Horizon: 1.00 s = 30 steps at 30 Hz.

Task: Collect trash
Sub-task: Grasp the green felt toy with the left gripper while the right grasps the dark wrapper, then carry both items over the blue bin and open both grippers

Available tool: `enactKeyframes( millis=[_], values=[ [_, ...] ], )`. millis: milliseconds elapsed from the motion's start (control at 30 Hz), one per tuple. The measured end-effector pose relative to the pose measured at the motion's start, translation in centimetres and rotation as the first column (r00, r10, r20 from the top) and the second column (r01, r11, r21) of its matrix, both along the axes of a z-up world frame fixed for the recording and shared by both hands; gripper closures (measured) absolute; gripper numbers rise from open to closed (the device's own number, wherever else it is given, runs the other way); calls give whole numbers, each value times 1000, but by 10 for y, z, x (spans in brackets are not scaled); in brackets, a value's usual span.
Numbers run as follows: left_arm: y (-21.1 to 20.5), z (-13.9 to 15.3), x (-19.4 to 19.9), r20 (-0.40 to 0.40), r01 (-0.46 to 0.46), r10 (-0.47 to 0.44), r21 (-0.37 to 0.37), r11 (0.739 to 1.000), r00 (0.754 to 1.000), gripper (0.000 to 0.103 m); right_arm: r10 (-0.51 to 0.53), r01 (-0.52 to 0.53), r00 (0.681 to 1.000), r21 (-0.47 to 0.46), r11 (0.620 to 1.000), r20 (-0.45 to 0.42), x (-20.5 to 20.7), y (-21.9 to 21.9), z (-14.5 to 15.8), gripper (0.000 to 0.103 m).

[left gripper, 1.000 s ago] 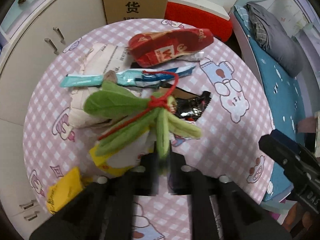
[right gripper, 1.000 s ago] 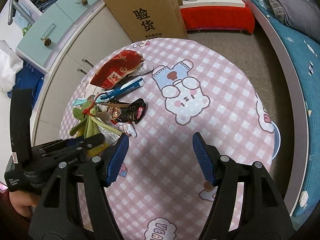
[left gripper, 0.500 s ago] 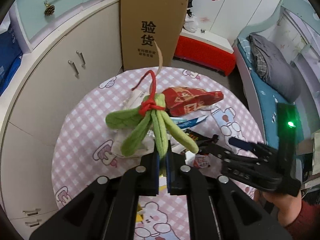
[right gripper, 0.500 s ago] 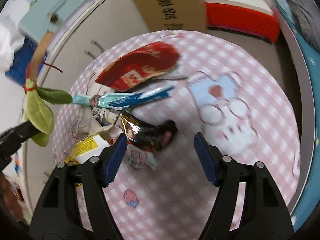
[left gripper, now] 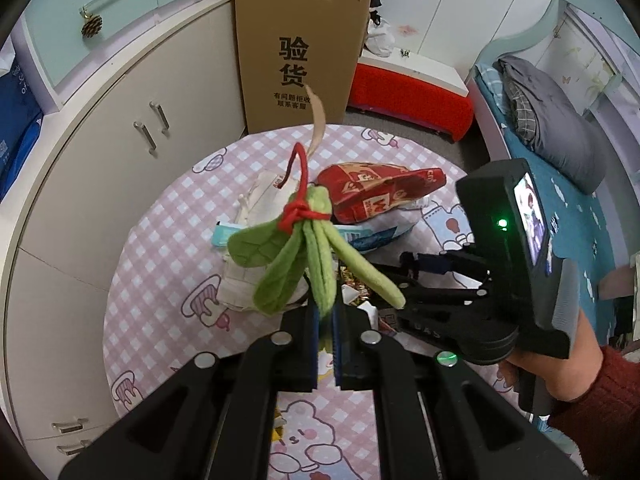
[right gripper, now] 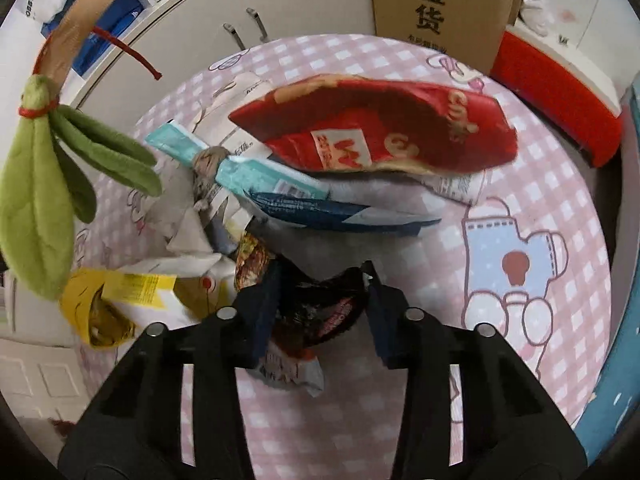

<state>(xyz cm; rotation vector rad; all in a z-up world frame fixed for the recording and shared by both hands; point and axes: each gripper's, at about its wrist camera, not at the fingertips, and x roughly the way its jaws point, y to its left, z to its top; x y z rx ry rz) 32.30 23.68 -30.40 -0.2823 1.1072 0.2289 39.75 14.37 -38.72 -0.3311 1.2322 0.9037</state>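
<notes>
My left gripper is shut on a green felt leaf bundle tied with red string and holds it above the round pink table. The bundle also shows at the left of the right wrist view. My right gripper is down at the trash pile, its fingers either side of a black crumpled wrapper; the jaws are still apart. A red snack bag, a blue-white packet and a yellow wrapper lie in the pile.
A tall cardboard box stands behind the table, beside a cabinet. A red bench and a bed are at the right. The right gripper body sits close to my left fingers.
The left gripper has lifted the leaf bundle up off the pile. The right gripper moved from the table's open side to the pile and narrowed around the black wrapper.
</notes>
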Motion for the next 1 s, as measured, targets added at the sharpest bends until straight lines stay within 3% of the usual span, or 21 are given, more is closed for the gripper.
enactKeyframes(
  millis=[200, 467, 767, 1000],
  values=[
    [-18, 4, 2, 4, -6, 6, 6, 1000, 1000, 98, -45, 47, 998, 32, 998, -52, -5, -35, -1, 86],
    [-64, 18, 11, 22, 6, -7, 29, 1000, 1000, 98, -191, 199, 979, 134, 971, -74, 1, -112, 27, 88],
    [-171, 43, 46, 67, 75, -76, 17, 997, 995, 98, -327, 343, 939, 211, 915, -108, 20, -247, 67, 88],
    [-287, 47, 87, 62, 231, -230, -7, 973, 971, 98, -456, 466, 885, 208, 860, -96, 33, -364, 81, 87]
  ],
)
